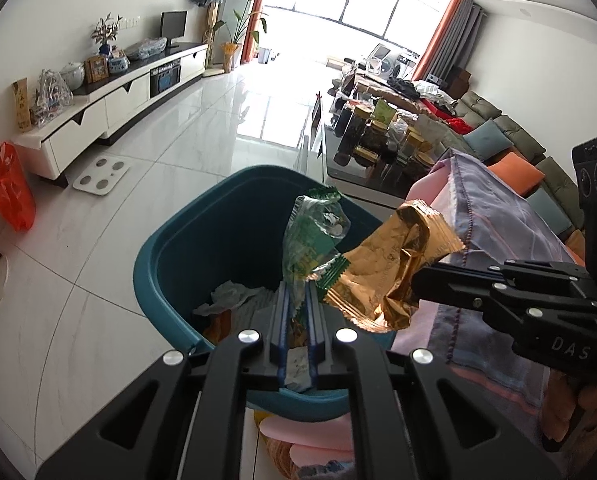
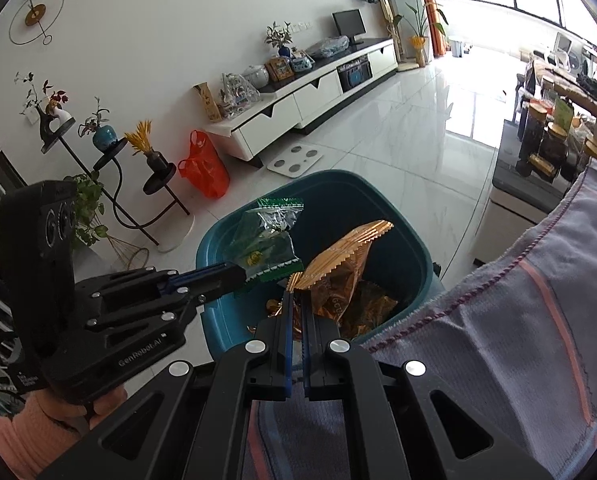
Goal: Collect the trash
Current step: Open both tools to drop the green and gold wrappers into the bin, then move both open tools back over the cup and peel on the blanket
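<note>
Both my grippers are clamped over the teal bin [image 1: 170, 256]: left [image 1: 296, 300] pinches a crinkled green wrapper [image 1: 312, 236], right [image 2: 297, 294] a gold one [image 2: 338, 268].

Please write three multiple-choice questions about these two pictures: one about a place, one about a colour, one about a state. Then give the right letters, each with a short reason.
1. Where are the two wrappers right now?
A. flat on the white tiled floor
B. held above the open bin
C. on the long white cabinet

2. What colour is the crinkled foil wrapper in the right gripper?
A. gold
B. silver
C. red

3. In what state is the left gripper?
A. wide open and empty
B. shut on nothing
C. shut on a wrapper

Answers:
1 B: both wrappers hang over the teal plastic bin.
2 A: the right gripper pinches the gold foil wrapper.
3 C: the left gripper clamps the green and clear plastic wrapper.
</note>
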A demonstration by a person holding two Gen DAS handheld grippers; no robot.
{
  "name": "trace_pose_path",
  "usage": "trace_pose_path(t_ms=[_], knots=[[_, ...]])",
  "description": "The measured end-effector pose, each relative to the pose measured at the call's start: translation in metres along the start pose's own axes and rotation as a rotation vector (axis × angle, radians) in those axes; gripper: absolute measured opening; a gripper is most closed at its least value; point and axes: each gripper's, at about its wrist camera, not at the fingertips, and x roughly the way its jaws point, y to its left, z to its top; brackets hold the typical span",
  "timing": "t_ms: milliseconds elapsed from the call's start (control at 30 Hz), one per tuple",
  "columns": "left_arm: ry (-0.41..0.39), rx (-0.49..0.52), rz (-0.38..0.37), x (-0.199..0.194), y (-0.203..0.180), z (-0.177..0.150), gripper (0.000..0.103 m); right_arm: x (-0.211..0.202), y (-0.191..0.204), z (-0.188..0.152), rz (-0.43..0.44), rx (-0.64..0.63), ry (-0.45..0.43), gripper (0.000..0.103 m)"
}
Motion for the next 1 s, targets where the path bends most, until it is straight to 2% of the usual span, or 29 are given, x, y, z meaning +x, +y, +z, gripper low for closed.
trace_pose_path(t_ms=[67, 167, 267, 433, 567, 633, 700, 767, 833, 1000], knots=[[0.008, -0.010, 0.000, 0.004, 0.002, -0.001, 0.019, 0.004, -0.004, 0.000, 0.000, 0.009, 0.014, 0.008], [0.021, -0.015, 0.008, 0.009, 0.005, -0.002, 0.024, 0.006, -0.010, 0.000, 0.009, 0.038, 0.017, 0.011], [0.025, -0.033, 0.009, 0.011, 0.009, -0.004, 0.039, 0.004, -0.014, -0.001, 0.016, 0.061, 0.011, 0.013], [0.002, -0.031, 0.000, 0.003, 0.007, -0.005, 0.043, -0.012, -0.017, -0.005, 0.022, 0.076, -0.022, 0.015], [-0.057, 0.015, -0.021, -0.018, -0.009, -0.006, 0.049, -0.043, -0.019, -0.016, 0.007, 0.066, -0.087, 0.034], [-0.088, 0.051, -0.044, -0.030, -0.021, -0.005, 0.053, -0.065, -0.020, -0.025, -0.010, 0.054, -0.119, 0.038], [-0.122, 0.098, -0.094, -0.043, -0.040, -0.008, 0.059, -0.087, -0.024, -0.034, -0.035, 0.050, -0.158, 0.040], [-0.141, 0.150, -0.146, -0.052, -0.062, -0.012, 0.063, -0.109, -0.030, -0.045, -0.061, 0.055, -0.189, 0.048], [-0.153, 0.206, -0.202, -0.059, -0.087, -0.018, 0.068, -0.132, -0.039, -0.058, -0.092, 0.071, -0.222, 0.048], [-0.109, 0.358, -0.348, -0.057, -0.161, -0.038, 0.069, -0.190, -0.073, -0.100, -0.180, 0.182, -0.291, 0.050]])
